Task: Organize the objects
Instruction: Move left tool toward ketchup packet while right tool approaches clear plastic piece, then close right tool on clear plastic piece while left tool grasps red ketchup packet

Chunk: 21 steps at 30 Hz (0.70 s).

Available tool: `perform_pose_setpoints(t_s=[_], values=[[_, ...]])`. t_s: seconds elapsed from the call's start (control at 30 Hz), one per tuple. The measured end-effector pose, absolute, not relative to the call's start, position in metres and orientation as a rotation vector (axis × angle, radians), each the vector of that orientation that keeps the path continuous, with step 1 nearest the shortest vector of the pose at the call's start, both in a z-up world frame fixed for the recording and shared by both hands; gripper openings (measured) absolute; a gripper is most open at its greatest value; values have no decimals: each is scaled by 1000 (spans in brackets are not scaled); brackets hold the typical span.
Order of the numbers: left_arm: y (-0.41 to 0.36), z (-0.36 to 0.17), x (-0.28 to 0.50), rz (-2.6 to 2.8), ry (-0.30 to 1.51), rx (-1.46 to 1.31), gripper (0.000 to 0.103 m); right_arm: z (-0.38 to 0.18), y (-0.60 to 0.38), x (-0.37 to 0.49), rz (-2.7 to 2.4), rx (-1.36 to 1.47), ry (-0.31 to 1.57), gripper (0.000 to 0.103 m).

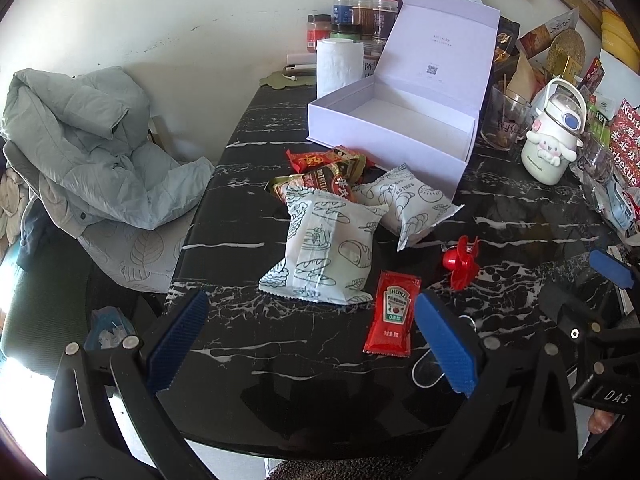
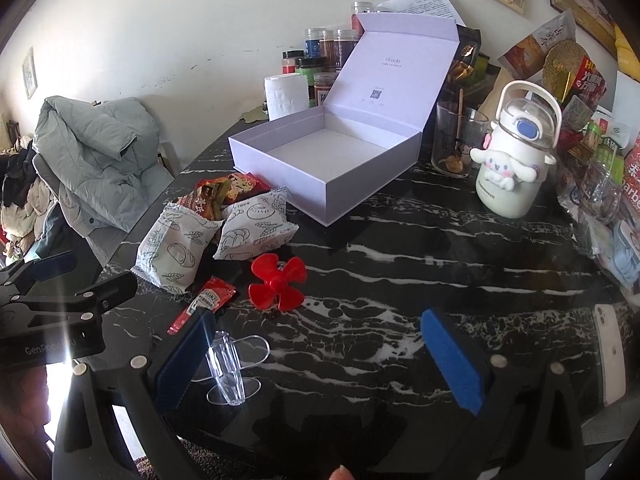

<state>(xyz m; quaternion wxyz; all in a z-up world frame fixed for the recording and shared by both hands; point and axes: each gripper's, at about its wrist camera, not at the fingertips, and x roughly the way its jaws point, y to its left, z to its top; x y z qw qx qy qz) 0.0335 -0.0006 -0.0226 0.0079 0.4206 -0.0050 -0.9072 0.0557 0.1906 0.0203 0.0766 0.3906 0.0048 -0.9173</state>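
Observation:
An open lilac box (image 1: 400,132) (image 2: 320,160) stands empty on the black marble table (image 1: 280,380), lid up. In front of it lie two white bread packets (image 1: 324,244) (image 2: 256,228), a few red and brown snack packets (image 1: 328,168) (image 2: 224,192), a red ketchup sachet (image 1: 392,316) (image 2: 204,304), a red propeller toy (image 1: 462,262) (image 2: 278,282) and a clear plastic stand (image 2: 230,368). My left gripper (image 1: 312,344) hovers open over the table's near edge, just short of the sachet. My right gripper (image 2: 320,360) is open too, its left finger beside the clear stand.
Spice jars (image 1: 360,20) and a paper roll (image 1: 338,64) stand behind the box. A white cartoon bottle (image 2: 512,164), a glass (image 2: 454,144) and snack bags crowd the right side. A phone (image 2: 610,356) lies at the right edge. A grey jacket (image 1: 92,148) drapes a chair on the left.

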Motion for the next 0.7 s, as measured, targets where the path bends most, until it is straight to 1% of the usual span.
perform_pose_setpoints(t_s=[0.7], values=[[-10,-76,57,-2777,21,1476,103,-32,162,68,-2517,1278,27,103]])
